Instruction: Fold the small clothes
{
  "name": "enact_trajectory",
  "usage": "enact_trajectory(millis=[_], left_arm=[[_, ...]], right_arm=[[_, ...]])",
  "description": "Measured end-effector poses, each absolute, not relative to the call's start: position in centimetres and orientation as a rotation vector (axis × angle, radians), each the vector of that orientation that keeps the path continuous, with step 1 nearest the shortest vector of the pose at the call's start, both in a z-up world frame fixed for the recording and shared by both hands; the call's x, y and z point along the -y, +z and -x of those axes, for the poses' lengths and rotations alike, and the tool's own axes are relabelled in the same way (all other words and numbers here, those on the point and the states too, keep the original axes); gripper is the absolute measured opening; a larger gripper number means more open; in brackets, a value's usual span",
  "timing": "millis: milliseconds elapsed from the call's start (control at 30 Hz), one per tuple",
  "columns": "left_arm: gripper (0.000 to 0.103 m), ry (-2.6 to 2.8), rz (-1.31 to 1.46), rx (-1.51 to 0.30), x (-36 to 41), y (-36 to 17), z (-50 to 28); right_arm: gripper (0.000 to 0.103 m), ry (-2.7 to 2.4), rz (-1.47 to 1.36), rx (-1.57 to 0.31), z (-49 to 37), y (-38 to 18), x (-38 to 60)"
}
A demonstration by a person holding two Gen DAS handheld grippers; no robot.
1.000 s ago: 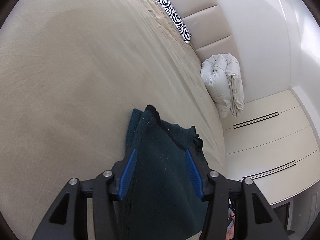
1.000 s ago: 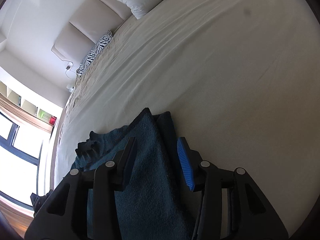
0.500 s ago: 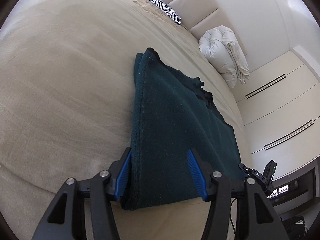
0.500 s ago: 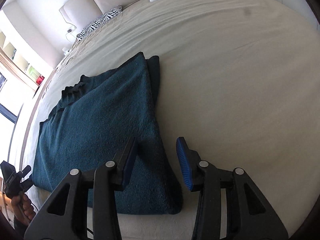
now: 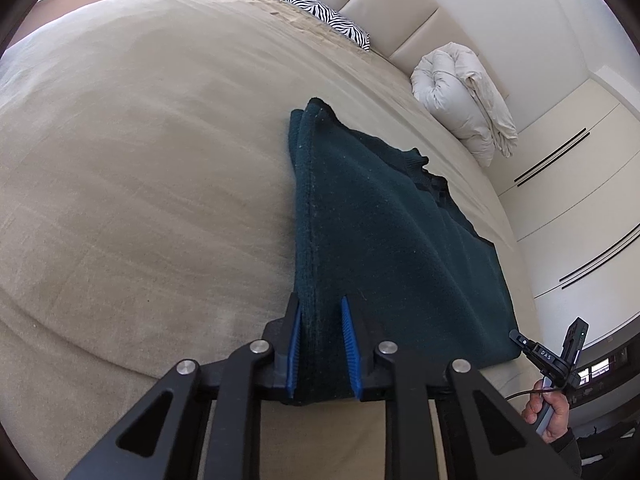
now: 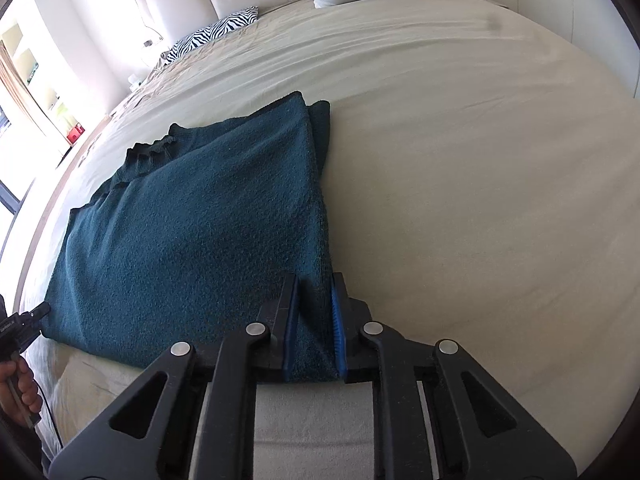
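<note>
Firstly, left wrist view: left gripper point(image 5: 322, 344) pinches near-left corner of dark teal sweater point(image 5: 384, 240), flat on beige bed point(image 5: 140, 184); zebra pillow point(image 5: 324, 16), rolled white duvet point(image 5: 464, 96), padded headboard point(image 5: 400, 12), white wardrobe point(image 5: 568, 184) behind.

Right wrist view: right gripper point(image 6: 314, 330) pinches sweater's point(image 6: 200, 232) near-right corner; bed point(image 6: 480, 200), zebra pillow point(image 6: 216, 32), bright window point(image 6: 12, 152) at left.

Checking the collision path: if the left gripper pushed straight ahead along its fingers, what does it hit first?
The left gripper is already shut on the teal sweater's near edge, so it would meet that sweater first, then probably the bed sheet beyond.
</note>
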State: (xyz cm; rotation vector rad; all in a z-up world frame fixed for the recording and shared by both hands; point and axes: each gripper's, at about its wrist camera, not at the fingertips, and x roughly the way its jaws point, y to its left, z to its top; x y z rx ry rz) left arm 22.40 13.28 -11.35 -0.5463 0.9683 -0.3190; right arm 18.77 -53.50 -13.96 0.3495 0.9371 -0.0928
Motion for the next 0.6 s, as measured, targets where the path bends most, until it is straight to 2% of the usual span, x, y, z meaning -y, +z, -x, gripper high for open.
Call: enact_trajectory(millis=[133,600], left_arm=[[0.016,-0.312,0.506,-0.966,-13.0,-11.1,-22.4],[0.008,-0.318,0.453,-0.976,-12.9,-11.1,-22.4]], right_arm=[[0.009,-0.1,-0.322,-0.927,-18.6,-13.7,53.3],[0.005,-0.132,-0.354,-0.914,-16.8,-13.2,53.7]])
